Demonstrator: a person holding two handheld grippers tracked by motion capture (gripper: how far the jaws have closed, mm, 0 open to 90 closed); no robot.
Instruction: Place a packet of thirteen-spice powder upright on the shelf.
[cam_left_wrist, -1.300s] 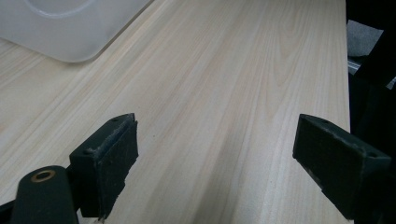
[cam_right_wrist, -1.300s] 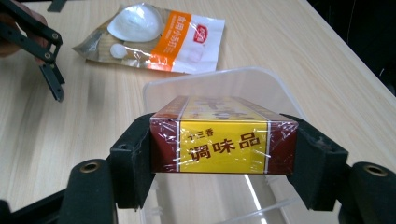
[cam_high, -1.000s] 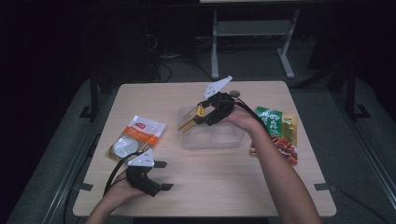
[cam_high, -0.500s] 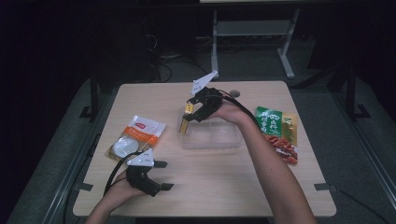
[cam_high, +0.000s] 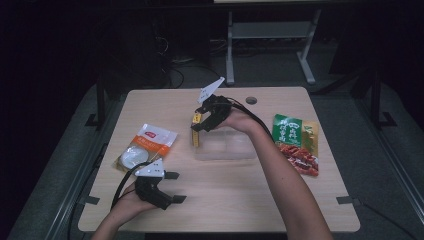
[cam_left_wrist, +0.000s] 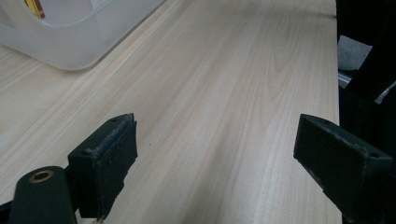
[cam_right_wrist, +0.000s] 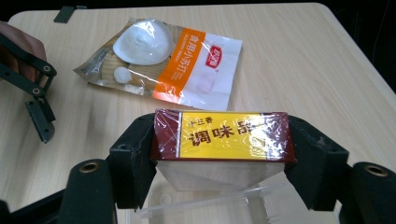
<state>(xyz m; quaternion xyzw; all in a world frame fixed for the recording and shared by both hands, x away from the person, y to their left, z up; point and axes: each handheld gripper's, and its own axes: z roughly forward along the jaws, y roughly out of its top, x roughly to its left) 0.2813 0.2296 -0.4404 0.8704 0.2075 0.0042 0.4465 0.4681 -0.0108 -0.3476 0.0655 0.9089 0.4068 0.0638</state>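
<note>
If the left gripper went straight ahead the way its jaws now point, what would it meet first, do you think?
Probably nothing soon: ahead of the open left gripper lies bare table. The clear plastic container sits off to one side of that line, though depth is hard to judge.

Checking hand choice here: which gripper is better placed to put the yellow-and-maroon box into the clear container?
Right. The right gripper already clamps the box above the clear container; the left gripper rests open nearer the table's front.

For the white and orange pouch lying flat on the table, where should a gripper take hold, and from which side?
Probably the white and orange pouch is best taken at its thin sealed white end, the jaws coming in low from that edge. It lies flat, and the bulging middle looks too wide and slippery to pinch.
</note>
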